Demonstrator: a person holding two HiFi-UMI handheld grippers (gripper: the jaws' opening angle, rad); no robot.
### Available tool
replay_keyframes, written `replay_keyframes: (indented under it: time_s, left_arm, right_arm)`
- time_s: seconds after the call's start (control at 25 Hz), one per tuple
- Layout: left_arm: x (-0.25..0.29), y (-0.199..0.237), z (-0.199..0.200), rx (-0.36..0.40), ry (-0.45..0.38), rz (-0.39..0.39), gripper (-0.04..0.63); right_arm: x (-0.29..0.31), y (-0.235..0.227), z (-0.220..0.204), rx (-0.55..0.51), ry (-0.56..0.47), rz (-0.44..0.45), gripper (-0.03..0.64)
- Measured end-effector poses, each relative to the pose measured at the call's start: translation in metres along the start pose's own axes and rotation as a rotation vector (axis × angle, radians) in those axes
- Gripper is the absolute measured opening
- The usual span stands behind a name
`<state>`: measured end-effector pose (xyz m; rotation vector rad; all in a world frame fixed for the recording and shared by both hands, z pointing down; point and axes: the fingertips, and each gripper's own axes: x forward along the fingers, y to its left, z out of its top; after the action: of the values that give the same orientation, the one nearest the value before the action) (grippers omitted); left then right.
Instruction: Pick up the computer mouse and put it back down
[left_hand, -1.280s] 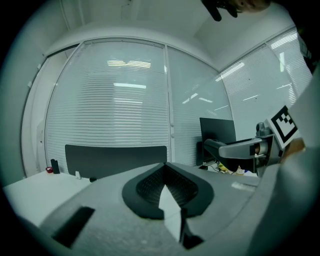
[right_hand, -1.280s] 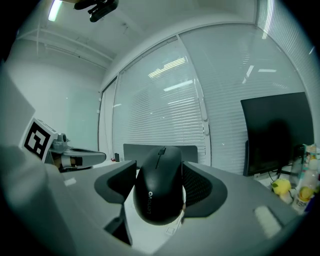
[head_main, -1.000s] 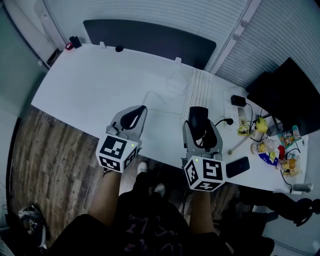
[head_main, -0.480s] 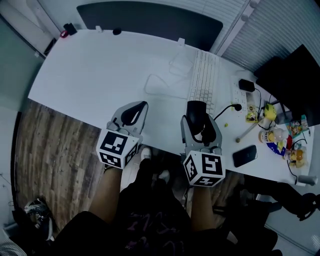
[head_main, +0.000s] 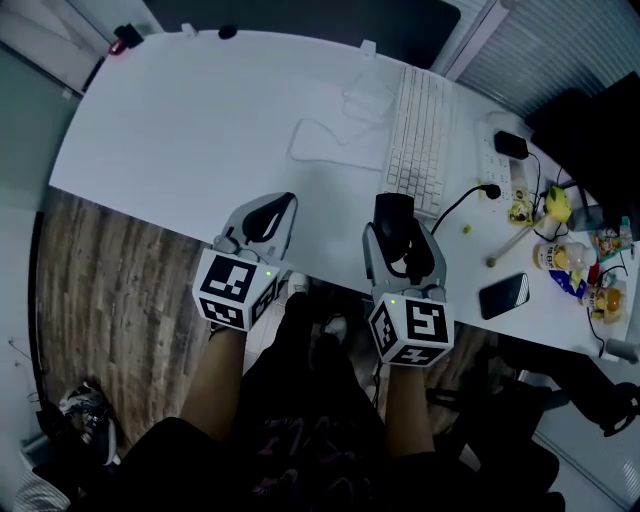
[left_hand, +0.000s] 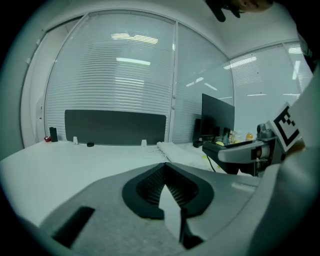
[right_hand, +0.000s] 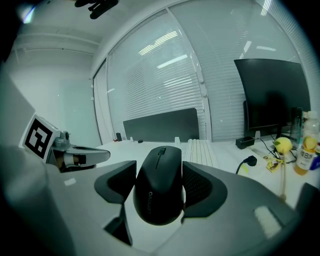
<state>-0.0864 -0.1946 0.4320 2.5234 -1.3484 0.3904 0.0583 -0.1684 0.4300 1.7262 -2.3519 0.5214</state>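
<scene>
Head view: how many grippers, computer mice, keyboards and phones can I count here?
Grippers: 2, the left gripper and the right gripper
Mice: 1, the computer mouse, held by the right gripper
Keyboards: 1, the keyboard
Phones: 1, the phone
Total: 5

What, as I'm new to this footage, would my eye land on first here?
The black computer mouse clamped between the right tongs, near the white desk's front edge, stands out most. Beside it, the left tongs are shut on nothing. A white keyboard lies beyond the mouse, and a black phone lies towards the desk's right end.
</scene>
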Motion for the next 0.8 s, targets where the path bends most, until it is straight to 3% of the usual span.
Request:
replay_keyframes:
  time_s: [0.8]
  left_arm:
    - [0.024,0.005,-0.089,-0.072,0.149,-0.033,0.002]
  right_arm:
    - [0.024,-0.001,-0.108,0.083,0.205,-0.02,0.298]
